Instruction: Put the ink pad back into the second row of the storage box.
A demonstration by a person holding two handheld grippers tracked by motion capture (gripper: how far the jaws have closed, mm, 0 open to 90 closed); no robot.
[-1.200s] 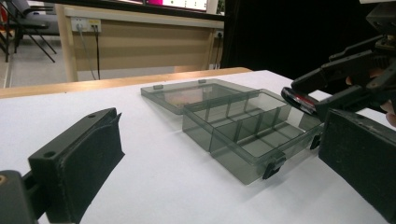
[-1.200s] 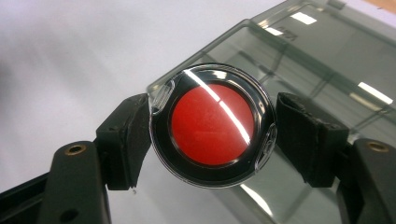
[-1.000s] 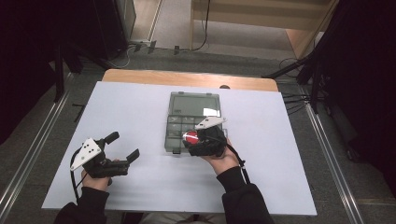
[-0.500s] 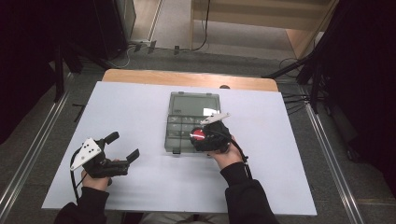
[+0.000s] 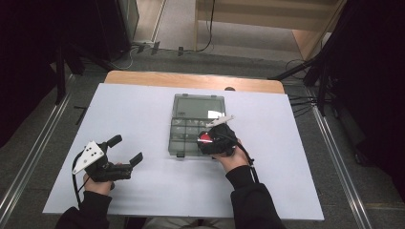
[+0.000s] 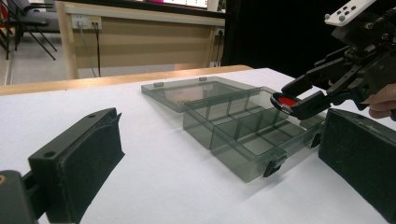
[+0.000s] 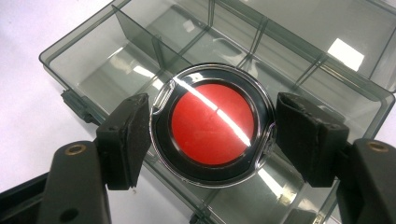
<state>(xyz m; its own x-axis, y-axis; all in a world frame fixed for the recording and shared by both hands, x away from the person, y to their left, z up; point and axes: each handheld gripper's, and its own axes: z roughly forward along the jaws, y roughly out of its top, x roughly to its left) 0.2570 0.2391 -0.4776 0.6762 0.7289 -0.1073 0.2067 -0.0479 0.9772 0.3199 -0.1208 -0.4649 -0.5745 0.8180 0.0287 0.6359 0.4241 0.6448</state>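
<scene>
From above, a white table [image 5: 157, 119] carried an open smoked-plastic compartment box [image 5: 193, 125], its lid laid flat behind it. The right gripper [image 5: 206, 140] hovered over the box's near right corner, holding a round red disc [image 5: 205, 139]. The left gripper [image 5: 128, 150] rested well apart at the left, jaws spread wide.

The left gripper view showed both wide-apart jaws empty — beyond them, the box and the disc above its near compartments.

The right gripper view showed the disc, red in a black rim under clear plastic, pinched between both pads [image 7: 127, 140].
</scene>
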